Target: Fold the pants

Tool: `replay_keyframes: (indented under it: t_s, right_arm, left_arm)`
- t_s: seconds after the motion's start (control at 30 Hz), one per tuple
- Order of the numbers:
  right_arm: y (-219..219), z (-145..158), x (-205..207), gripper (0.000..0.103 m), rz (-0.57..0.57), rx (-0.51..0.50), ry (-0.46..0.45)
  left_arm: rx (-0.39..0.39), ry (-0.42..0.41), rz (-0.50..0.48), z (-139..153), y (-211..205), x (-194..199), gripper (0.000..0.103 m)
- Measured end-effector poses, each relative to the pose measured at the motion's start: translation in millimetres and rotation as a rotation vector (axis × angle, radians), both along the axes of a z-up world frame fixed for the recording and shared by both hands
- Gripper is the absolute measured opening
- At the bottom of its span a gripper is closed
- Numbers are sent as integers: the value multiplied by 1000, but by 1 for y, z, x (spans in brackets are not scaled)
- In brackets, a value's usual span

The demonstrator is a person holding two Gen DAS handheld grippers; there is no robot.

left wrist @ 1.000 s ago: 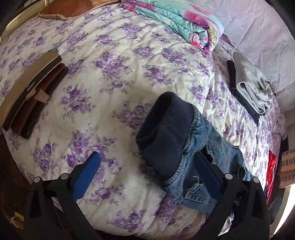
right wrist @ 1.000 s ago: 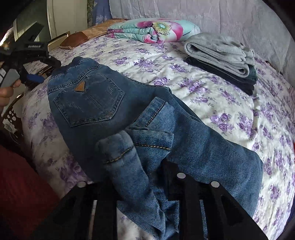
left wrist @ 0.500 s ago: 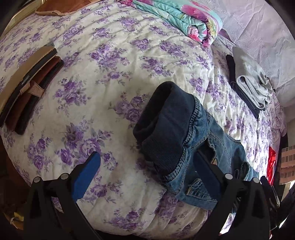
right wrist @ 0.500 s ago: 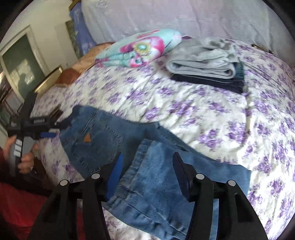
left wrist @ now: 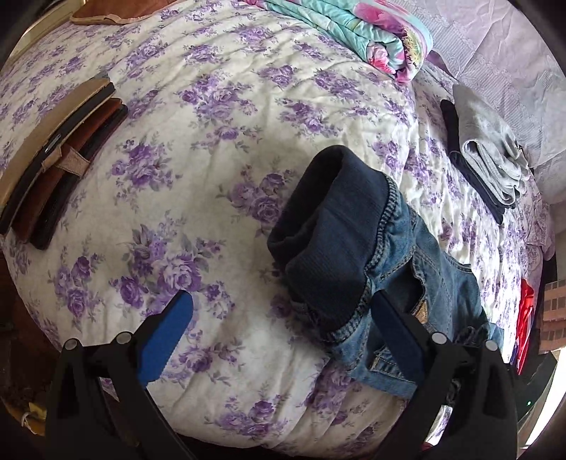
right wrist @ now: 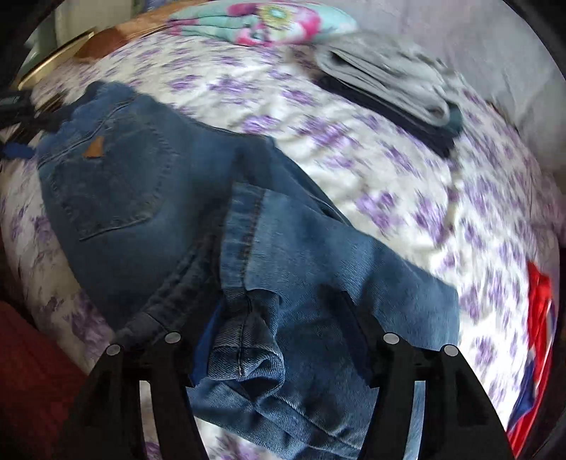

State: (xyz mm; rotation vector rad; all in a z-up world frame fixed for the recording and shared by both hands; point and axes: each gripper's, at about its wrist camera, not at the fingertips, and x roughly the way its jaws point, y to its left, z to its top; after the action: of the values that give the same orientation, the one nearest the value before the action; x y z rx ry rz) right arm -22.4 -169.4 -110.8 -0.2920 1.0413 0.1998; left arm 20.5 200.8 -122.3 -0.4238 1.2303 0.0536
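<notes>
Blue jeans (right wrist: 148,184) lie on the bed, legs folded back over the seat; the leg hems (right wrist: 318,269) lie on top in the right wrist view. In the left wrist view the jeans (left wrist: 435,283) show their dark ribbed waistband (left wrist: 332,240) near the bed's edge. My left gripper (left wrist: 279,318) is open and empty, its right finger beside the waistband. My right gripper (right wrist: 276,325) is open, its fingers either side of a bunched hem (right wrist: 247,339), low over the cloth. The right wrist view is blurred.
The bed has a purple-flowered sheet (left wrist: 212,148). A folded grey and dark clothes stack (left wrist: 488,155) lies far right, also in the right wrist view (right wrist: 389,81). A floral quilt (left wrist: 353,32) lies at the head. Brown and black flat items (left wrist: 53,155) lie at the left edge. Red cloth (right wrist: 537,318) sits right.
My right gripper let go of the leg hem, pulled back, then dropped low over the folded legs again. My left gripper stayed open and shifted slightly along the waistband.
</notes>
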Motion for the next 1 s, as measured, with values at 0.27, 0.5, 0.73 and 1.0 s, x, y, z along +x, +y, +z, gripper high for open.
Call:
replay_keyframes:
  t_s: [0.27, 0.5, 0.73, 1.0]
  right_arm:
    - [4, 47, -7, 66, 47, 232, -132]
    - [35, -8, 24, 67, 103, -97, -46]
    - [12, -6, 34, 80, 17, -33, -37]
    - [-28, 37, 20, 75, -94, 189, -179]
  left_arm:
    - [-12, -5, -9, 0, -2, 1, 98]
    - [-48, 21, -14, -8, -8, 4, 98]
    - [-64, 50, -52, -20, -17, 9, 98]
    - [85, -49, -102, -29, -37, 32, 99]
